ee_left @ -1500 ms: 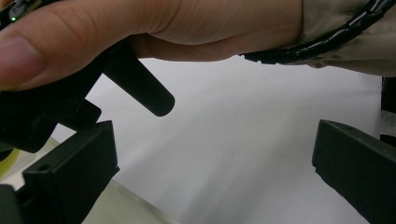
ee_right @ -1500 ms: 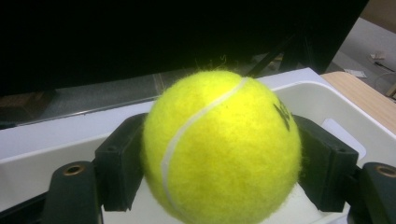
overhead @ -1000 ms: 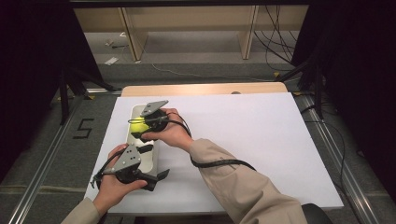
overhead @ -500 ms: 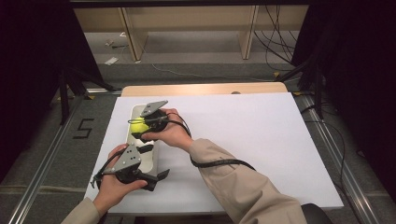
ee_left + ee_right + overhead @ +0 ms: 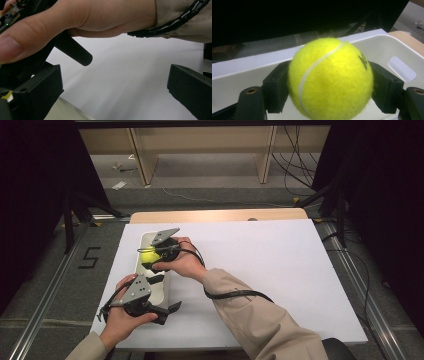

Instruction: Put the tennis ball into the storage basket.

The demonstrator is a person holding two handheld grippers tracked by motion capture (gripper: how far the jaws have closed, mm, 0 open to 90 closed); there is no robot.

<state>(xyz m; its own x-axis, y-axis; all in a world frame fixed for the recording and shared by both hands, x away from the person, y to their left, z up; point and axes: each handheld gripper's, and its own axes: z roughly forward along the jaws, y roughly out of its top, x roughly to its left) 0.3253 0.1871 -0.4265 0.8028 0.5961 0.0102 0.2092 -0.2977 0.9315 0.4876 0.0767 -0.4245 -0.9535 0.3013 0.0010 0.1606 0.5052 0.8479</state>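
R tool [image 5: 329,82] clamps tennis ball [image 5: 330,78], prob. over tray [image 5: 404,52]; L tool [image 5: 115,92] released.

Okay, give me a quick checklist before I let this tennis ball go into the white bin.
1. Grip: right gripper jaws clamp both sides of the tennis ball: ok.
2. Ball over the white bin: ok.
3. Height above the bin floor: cannot tell.
4. Bin floor under the ball free: cannot tell, the ball hides it.
5. Left gripper open, jaws on the near side of the bin, away from the drop: ok.
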